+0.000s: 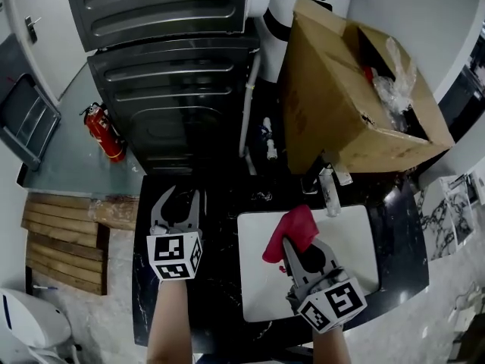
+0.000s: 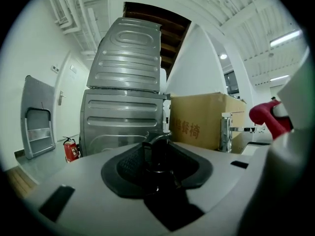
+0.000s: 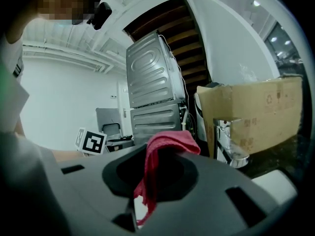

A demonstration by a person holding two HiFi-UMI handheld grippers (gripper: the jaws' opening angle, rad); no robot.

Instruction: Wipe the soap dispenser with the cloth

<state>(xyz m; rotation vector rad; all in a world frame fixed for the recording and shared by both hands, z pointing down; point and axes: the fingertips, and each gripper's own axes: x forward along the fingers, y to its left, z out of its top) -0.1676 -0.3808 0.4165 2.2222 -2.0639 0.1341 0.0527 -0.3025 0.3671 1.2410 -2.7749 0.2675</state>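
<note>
A black pump soap dispenser stands between the jaws of my left gripper, which look closed against its sides. In the head view my left gripper is over the black counter at the left, and the dark dispenser barely shows against it. My right gripper is shut on a red cloth above the white sink. The cloth drapes over the jaws of this gripper and hangs down between them.
A chrome faucet stands at the sink's far edge, below a large open cardboard box. Two stacked grey machines rise behind the counter. A red fire extinguisher sits on the floor at the left, near wooden slats.
</note>
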